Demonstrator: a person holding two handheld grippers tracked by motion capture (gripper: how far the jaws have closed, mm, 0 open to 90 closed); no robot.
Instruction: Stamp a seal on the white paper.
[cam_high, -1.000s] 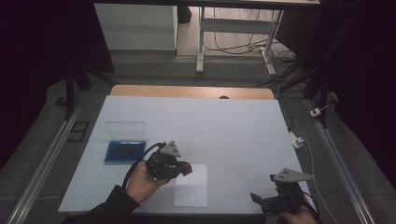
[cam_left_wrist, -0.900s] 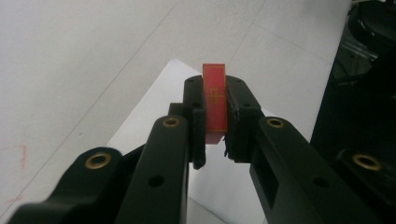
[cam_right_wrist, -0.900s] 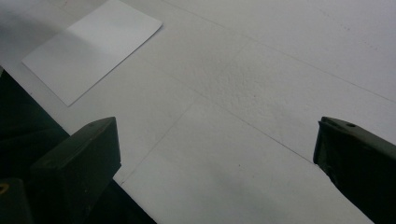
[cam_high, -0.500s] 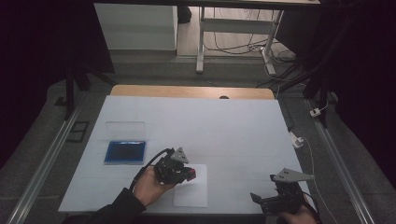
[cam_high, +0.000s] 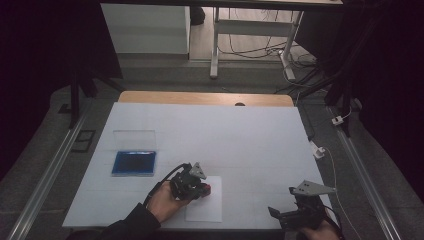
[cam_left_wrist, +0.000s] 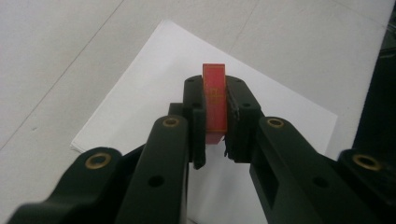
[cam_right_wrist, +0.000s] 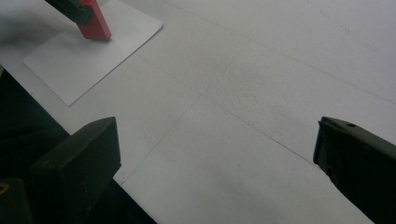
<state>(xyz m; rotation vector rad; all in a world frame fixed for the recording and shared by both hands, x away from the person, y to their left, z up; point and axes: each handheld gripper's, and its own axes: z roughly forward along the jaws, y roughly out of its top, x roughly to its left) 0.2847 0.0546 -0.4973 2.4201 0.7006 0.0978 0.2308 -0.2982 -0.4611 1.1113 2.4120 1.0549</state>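
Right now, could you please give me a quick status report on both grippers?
Left gripper shut on flat red stamp, over white paper sheet. Right gripper open, idle. Nothing in the way.

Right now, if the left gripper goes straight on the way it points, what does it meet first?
Probably the white sheet of paper. The left gripper, shut on the red block, points down at it; the block's far end would likely meet the paper first, though the gap is unclear.
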